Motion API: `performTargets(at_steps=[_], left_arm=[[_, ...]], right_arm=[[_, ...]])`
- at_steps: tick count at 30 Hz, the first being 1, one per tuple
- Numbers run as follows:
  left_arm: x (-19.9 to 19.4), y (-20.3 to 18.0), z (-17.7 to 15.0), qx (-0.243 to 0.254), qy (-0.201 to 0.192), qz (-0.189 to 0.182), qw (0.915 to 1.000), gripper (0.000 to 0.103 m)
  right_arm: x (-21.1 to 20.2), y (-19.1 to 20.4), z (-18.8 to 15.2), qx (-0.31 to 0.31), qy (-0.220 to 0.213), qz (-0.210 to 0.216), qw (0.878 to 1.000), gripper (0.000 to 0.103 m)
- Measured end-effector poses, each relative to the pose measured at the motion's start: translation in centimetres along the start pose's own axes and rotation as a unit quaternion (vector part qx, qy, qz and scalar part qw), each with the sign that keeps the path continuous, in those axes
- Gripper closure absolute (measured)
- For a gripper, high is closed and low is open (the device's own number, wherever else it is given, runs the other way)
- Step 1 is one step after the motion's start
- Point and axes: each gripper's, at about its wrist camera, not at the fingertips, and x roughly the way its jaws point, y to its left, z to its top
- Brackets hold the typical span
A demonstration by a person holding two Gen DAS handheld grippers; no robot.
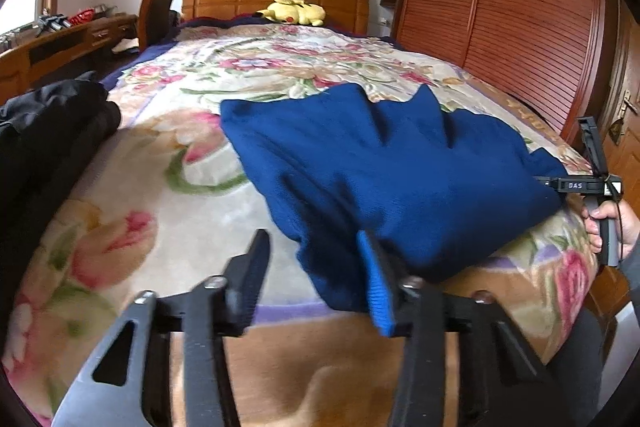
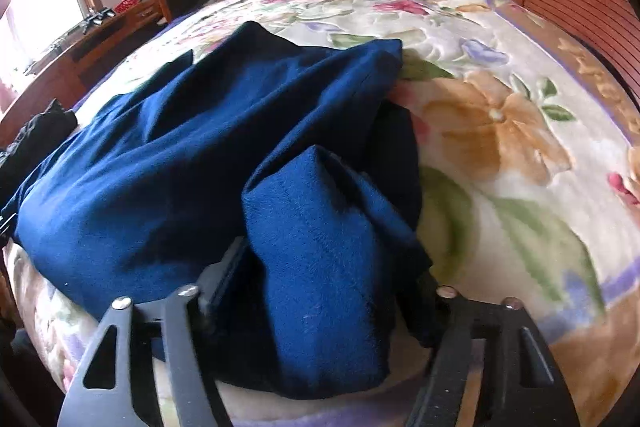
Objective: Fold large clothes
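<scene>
Left wrist view: the blue garment [image 1: 384, 167] lies bunched on the floral bed [image 1: 168, 187]. The left claw [image 1: 316, 267] stands partly open, a ribbed hem over its right finger, grip unclear. Right wrist view: the right claw [image 2: 332, 275] straddles a thick fold hiding its fingertips; grip uncertain.

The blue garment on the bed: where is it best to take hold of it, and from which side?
Probably at the near edge of the blue garment, where it bunches at the foot of the bed. Come from the foot side, jaws straddling the thick fold. That edge rises off the cover, the middle lies flatter.
</scene>
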Motion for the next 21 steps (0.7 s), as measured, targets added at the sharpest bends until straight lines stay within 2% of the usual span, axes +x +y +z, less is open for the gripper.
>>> performTargets(at_steps=[3, 4, 5, 6, 8, 14, 21], left_arm=[[-0.1, -1.0, 0.0, 0.009, 0.0, 0.005, 0.9999, 0.079], [-0.2, -1.5, 0.0, 0.018, -0.002, 0.016, 0.9997, 0.082], [-0.3, -1.9, 0.1, 0.025, -0.002, 0.023, 0.9994, 0.086], [-0.5, -2.1, 0.1, 0.027, -0.003, 0.026, 0.9993, 0.091], [-1.0, -2.2, 0.2, 0.025, -0.008, 0.028, 0.9992, 0.094], [-3.1, -3.0, 0.4, 0.031, -0.029, 0.037, 0.9984, 0.096], [-7.7, -4.0, -0.6, 0.033, -0.06, 0.018, 0.9975, 0.096]], right_arm=[[-0.4, 0.3, -0.3, -0.02, -0.01, -0.006, 1.0, 0.057], [-0.8, 0.5, -0.4, -0.028, -0.02, -0.011, 0.999, 0.067], [-1.2, 0.9, -0.6, -0.039, -0.029, -0.017, 0.999, 0.07], [-1.5, 1.3, -0.8, -0.053, -0.034, -0.026, 0.998, 0.071], [-1.9, 1.6, -1.0, -0.066, -0.039, -0.035, 0.996, 0.074], [-4.4, 1.6, -1.0, -0.069, -0.055, -0.029, 0.996, 0.078], [-10.7, 2.3, -2.8, -0.085, -0.083, -0.008, 0.993, 0.078]])
